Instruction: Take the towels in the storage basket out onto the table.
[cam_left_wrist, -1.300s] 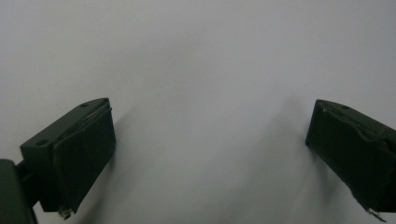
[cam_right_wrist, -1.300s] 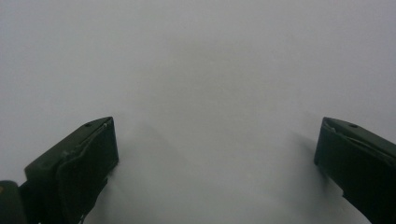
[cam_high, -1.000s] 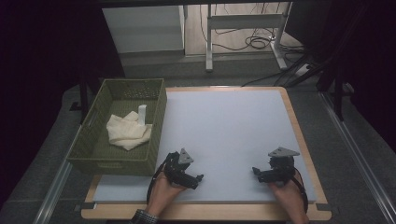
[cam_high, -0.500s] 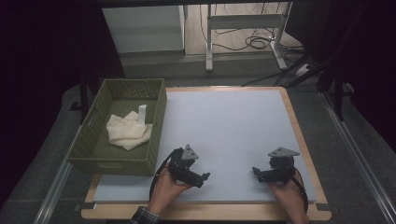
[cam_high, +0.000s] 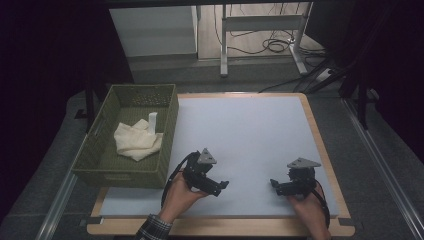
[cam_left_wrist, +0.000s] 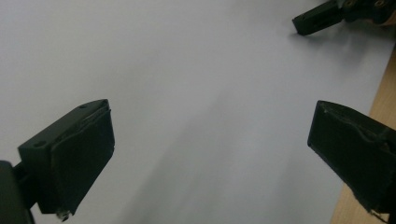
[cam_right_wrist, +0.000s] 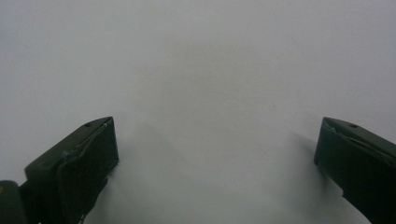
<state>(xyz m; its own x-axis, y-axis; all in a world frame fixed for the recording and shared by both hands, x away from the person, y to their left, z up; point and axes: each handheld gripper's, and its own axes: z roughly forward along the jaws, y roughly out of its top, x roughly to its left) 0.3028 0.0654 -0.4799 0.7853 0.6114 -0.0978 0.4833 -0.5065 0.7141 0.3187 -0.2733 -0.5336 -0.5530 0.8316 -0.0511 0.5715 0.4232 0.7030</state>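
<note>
Both grippers' jaws wide apart, empty.

High view looks down; both tool views skim, seemingly close, the white mat (cam_high: 250, 135).

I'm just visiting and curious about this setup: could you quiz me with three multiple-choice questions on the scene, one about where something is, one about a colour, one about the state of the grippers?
1. Where does the cream cloth lie?
A. in the basket
B. on the white mat
C. on the floor

2. What colour is the basket?
A. red
B. olive green
C. blue

3. How do the jaws of the left gripper and right gripper stand?
A. both shut on cloth
B. one open, one shut
C. both wide open, holding nothing

Answers:
1 A, the high view shows the cloth inside the basket walls.
2 B, its woven sides look olive green.
3 C, each gripper view shows bare white mat between the spread jaws.
</note>
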